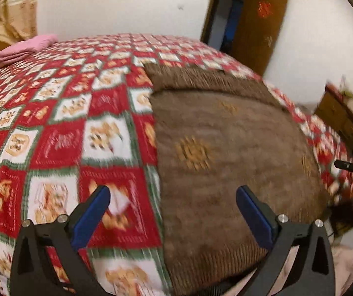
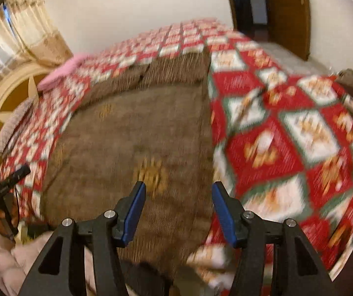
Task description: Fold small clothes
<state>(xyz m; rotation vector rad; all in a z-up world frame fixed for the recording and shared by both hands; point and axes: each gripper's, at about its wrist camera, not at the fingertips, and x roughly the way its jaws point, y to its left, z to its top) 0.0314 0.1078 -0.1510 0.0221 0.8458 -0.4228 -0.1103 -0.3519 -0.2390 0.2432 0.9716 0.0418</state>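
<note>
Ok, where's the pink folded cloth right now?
The pink folded cloth lies at the far left corner of the bed on the red patchwork bedspread, near the curtain, well beyond the brown sweater, in both wrist views.

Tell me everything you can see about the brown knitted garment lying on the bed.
The brown garment looks like a ribbed knit, dotted with blurry orange-gold motifs. It lies flat on the red, white and green patterned bedspread, with a layer folded across its far end and one long straight side edge. Its near end reaches the bed's edge. The frames are motion-blurred, so finer details are unclear. Neither gripper holds it; nothing is between the fingers in either view.
</note>
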